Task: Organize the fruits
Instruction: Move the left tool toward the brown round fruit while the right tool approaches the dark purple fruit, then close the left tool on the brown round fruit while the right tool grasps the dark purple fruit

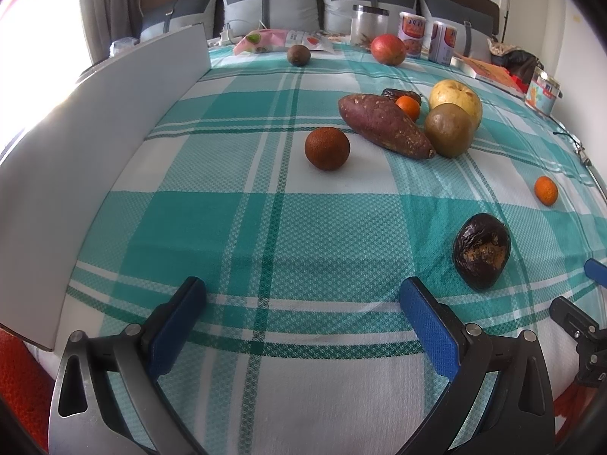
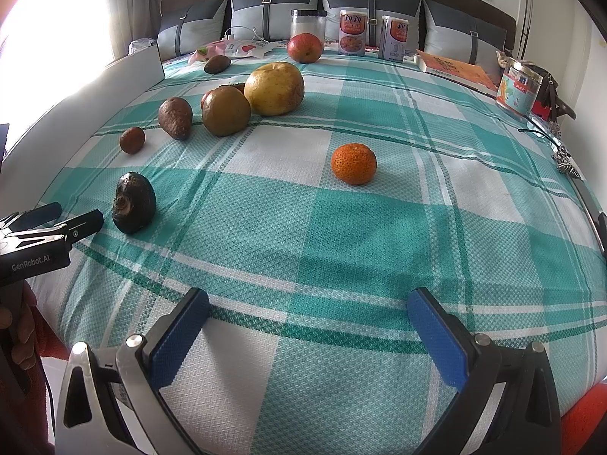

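Observation:
Fruits lie scattered on a teal plaid cloth [image 1: 265, 227]. My left gripper [image 1: 303, 303] is open and empty near the front edge. A dark wrinkled avocado [image 1: 481, 250] lies just right of it, and a small mandarin [image 1: 545, 189] farther right. Mid-table sit a brown round fruit [image 1: 327, 148], a sweet potato [image 1: 383, 123], a brownish pear [image 1: 449, 129], a yellow pomelo [image 1: 457, 94] and a small orange [image 1: 409, 107]. My right gripper [image 2: 307, 311] is open and empty, with the mandarin [image 2: 353, 163] ahead of it and the avocado [image 2: 133, 203] to its left.
A white board [image 1: 95, 144] walls the left side. At the back stand a red apple [image 1: 387, 50], a dark fruit [image 1: 298, 55], snack packets [image 1: 273, 41], a clear jar [image 1: 368, 24], two cans [image 1: 411, 34], a book [image 2: 453, 65] and a printed tin [image 2: 519, 87]. Pillows line the headboard.

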Demonstrator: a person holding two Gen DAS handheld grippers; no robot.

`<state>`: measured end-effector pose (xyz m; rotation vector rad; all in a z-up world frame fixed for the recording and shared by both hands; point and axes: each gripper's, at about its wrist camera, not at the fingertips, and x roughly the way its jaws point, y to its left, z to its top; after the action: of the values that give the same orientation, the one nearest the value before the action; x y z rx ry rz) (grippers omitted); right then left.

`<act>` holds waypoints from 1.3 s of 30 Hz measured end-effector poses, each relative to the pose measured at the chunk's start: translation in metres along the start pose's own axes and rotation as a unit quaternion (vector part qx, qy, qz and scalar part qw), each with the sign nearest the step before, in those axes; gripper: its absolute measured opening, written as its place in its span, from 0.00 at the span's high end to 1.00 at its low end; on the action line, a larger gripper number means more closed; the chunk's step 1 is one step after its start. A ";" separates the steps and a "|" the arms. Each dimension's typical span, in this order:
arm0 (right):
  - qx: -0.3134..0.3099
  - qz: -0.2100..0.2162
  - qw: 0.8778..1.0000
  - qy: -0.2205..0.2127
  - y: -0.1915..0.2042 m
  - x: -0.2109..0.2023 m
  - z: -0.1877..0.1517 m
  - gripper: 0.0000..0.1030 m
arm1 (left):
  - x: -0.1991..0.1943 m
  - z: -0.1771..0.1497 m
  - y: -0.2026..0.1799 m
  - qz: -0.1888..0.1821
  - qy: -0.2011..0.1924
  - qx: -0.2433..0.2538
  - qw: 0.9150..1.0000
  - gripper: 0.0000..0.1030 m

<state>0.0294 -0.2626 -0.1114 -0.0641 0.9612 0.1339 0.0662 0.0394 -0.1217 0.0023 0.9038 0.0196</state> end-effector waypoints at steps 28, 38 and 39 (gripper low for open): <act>0.002 -0.004 1.000 -0.023 0.000 -0.001 -0.002 0.00 | -0.004 -0.004 0.007 -0.033 0.006 0.017 0.999 0.01; 0.003 -0.005 0.999 -0.041 0.000 -0.002 -0.007 0.00 | -0.013 0.020 0.023 -0.086 0.002 -0.030 0.996 0.02; 0.003 -0.006 0.999 -0.042 0.000 -0.002 -0.007 0.00 | -0.011 0.029 0.021 -0.085 -0.001 -0.024 0.996 0.02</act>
<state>0.0226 -0.2635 -0.1134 -0.0571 0.8768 0.1220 0.0815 0.0604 -0.0951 -0.1197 0.8988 -0.1174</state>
